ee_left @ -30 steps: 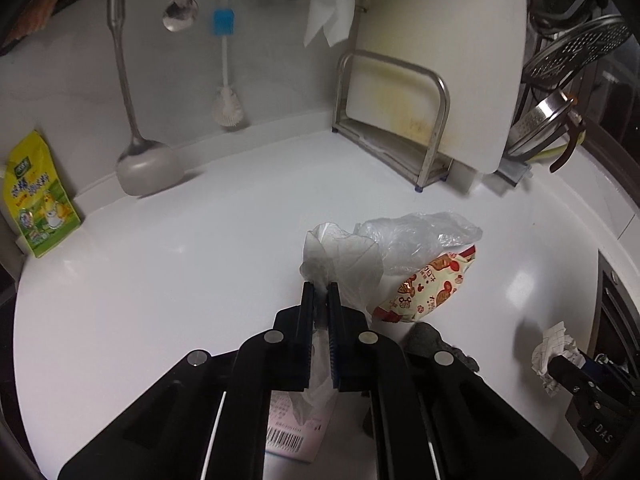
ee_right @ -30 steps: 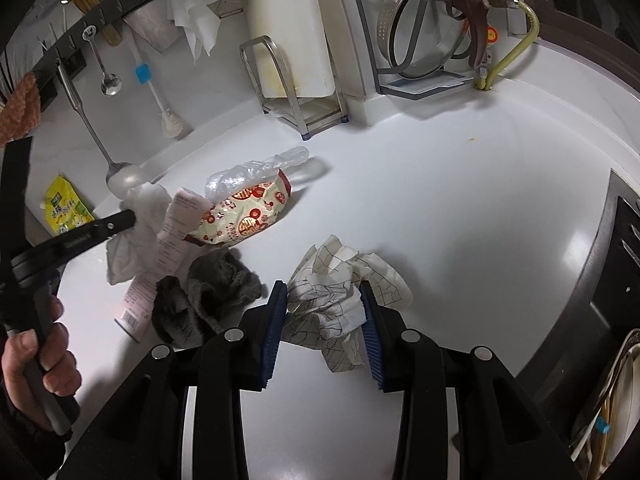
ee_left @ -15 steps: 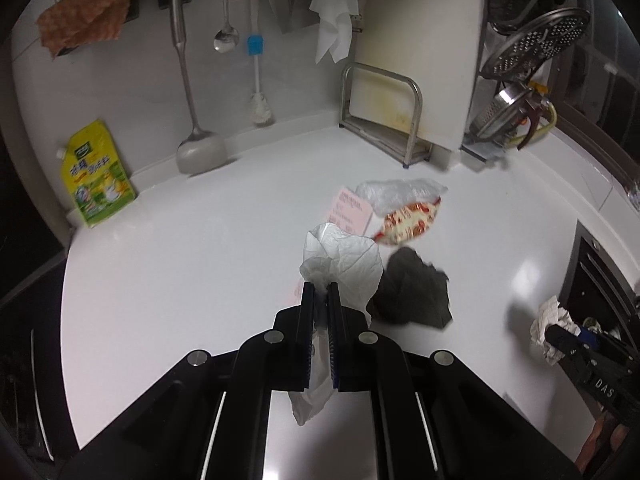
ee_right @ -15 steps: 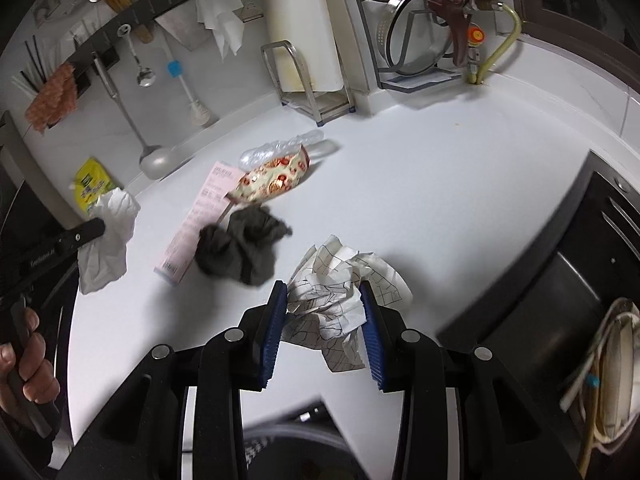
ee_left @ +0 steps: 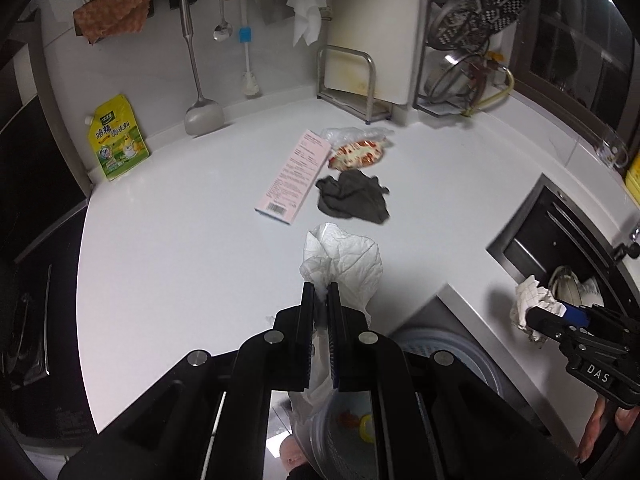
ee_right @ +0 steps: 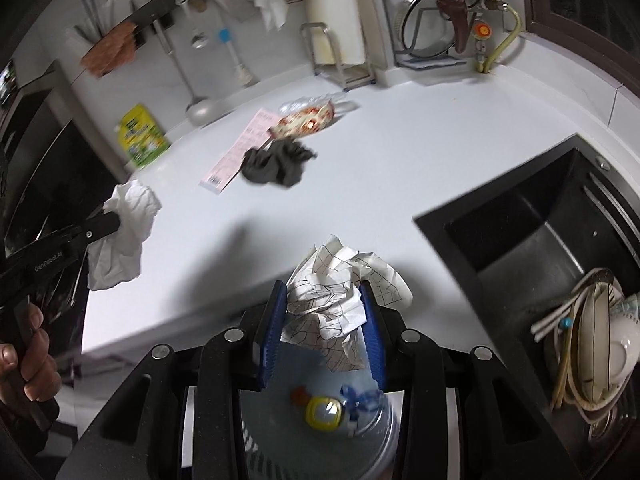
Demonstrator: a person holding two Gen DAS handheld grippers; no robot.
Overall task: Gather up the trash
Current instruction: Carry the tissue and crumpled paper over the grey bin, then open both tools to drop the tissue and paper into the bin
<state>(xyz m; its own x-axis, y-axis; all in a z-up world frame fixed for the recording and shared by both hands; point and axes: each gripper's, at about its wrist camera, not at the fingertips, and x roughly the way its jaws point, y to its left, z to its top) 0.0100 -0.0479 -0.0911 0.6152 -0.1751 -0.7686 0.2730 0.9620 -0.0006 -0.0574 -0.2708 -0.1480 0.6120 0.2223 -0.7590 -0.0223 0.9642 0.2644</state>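
Note:
My left gripper (ee_left: 318, 290) is shut on a crumpled white tissue (ee_left: 344, 258) and holds it over the counter's front edge; it also shows in the right wrist view (ee_right: 124, 236). My right gripper (ee_right: 324, 302) is shut on a crumpled checked paper (ee_right: 332, 296), held above a bin (ee_right: 320, 436) with trash inside. The bin also shows below my left gripper (ee_left: 440, 344). On the white counter (ee_left: 180, 240) lie a pink box (ee_left: 294, 176), a dark rag (ee_left: 354, 196), a red-patterned wrapper (ee_left: 358, 154) and a clear plastic bag (ee_left: 348, 133).
A black sink (ee_right: 532, 216) with dishes (ee_right: 596, 344) is at the right. A yellow pouch (ee_left: 116, 138), hanging utensils (ee_left: 196, 60), a cutting board in a rack (ee_left: 372, 32) and pot lids (ee_left: 472, 20) line the back wall.
Both grippers have pulled back from the counter toward its front edge, carrying the tissue and the checked paper. The bin has come into view below them.

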